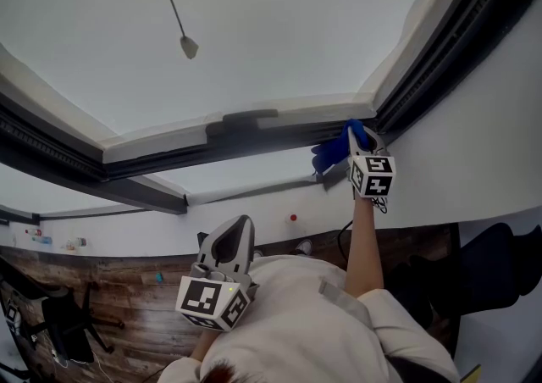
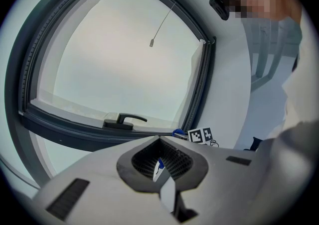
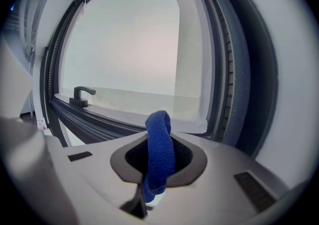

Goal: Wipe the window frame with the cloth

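Right gripper (image 1: 357, 141) is clamping the blue cloth (image 3: 159, 150), and only its own view is showing the woven strip looping up between the jaws. Left gripper (image 2: 159, 167) is hanging well below the window frame (image 1: 279, 137), jaws together on nothing. From the head view, the cloth is meeting the dark frame's corner. The left gripper view is showing a black lever handle (image 2: 123, 119) on the frame. Behind the frame, a thin cord (image 1: 188, 47) is crossing the pale glass (image 1: 288, 17).
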{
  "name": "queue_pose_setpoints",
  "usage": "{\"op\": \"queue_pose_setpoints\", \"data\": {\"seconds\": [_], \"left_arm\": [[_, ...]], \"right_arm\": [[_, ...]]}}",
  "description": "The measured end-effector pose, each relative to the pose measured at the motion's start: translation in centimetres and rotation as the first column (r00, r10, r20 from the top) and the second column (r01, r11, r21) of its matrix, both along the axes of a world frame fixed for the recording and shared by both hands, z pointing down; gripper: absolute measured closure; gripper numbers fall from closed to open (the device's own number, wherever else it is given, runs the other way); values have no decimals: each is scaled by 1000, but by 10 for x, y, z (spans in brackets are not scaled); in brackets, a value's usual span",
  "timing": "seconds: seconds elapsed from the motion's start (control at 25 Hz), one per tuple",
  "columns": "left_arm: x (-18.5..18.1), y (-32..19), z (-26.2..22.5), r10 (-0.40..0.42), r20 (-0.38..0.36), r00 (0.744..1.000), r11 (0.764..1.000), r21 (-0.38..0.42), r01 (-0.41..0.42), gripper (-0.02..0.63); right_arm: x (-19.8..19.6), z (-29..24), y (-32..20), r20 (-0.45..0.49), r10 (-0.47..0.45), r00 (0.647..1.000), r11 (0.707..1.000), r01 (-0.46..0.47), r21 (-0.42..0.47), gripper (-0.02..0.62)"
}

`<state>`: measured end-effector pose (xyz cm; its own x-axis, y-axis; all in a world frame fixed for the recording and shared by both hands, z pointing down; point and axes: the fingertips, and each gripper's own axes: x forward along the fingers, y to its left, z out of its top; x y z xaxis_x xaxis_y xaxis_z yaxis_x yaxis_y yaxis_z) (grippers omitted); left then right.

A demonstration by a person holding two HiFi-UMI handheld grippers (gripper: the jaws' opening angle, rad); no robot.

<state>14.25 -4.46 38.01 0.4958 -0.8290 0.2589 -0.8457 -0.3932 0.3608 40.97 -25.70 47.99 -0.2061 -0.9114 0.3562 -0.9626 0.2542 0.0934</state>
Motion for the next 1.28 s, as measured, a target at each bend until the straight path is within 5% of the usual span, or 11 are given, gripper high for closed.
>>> {"op": "queue_pose_setpoints", "data": {"seconds": [1.28], "left_arm": [[0,-10,-1,-6,-6,1000,1000,-7,6,601]], "right_arm": [[51,-2,-5,-4,134,991,991,-134,-11,545]]}}
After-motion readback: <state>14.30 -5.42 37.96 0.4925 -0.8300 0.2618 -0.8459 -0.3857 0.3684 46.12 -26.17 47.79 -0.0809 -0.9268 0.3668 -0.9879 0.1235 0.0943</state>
